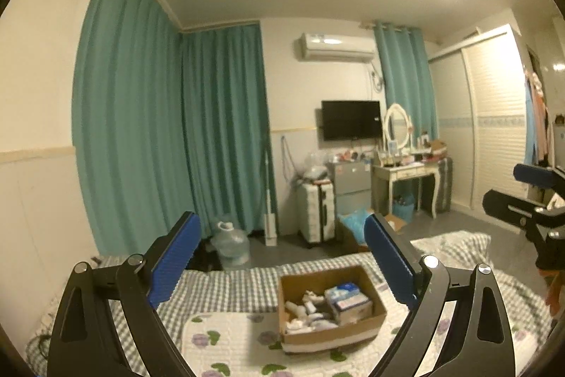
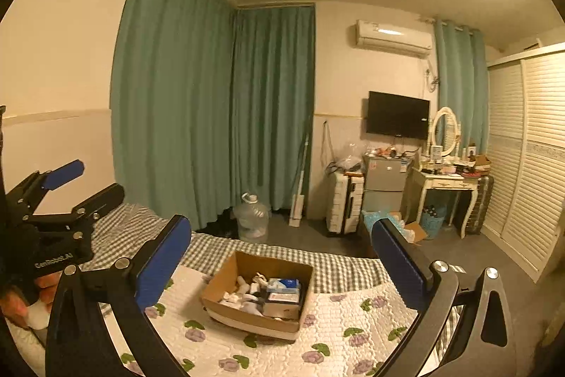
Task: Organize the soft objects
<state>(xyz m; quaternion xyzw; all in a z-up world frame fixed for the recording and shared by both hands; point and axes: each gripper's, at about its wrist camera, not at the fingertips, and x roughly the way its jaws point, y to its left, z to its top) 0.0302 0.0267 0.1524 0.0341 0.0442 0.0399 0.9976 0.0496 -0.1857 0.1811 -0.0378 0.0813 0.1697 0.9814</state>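
An open cardboard box sits on the bed, holding several white soft items and a tissue pack. It also shows in the right wrist view. My left gripper is open and empty, raised above the bed before the box. My right gripper is open and empty, also above the bed. Each gripper shows at the edge of the other's view: the right gripper, the left gripper.
The bed has a white flowered quilt over a checked sheet. Beyond its foot are a water jug, a suitcase, a small fridge, a dressing table and wardrobe doors.
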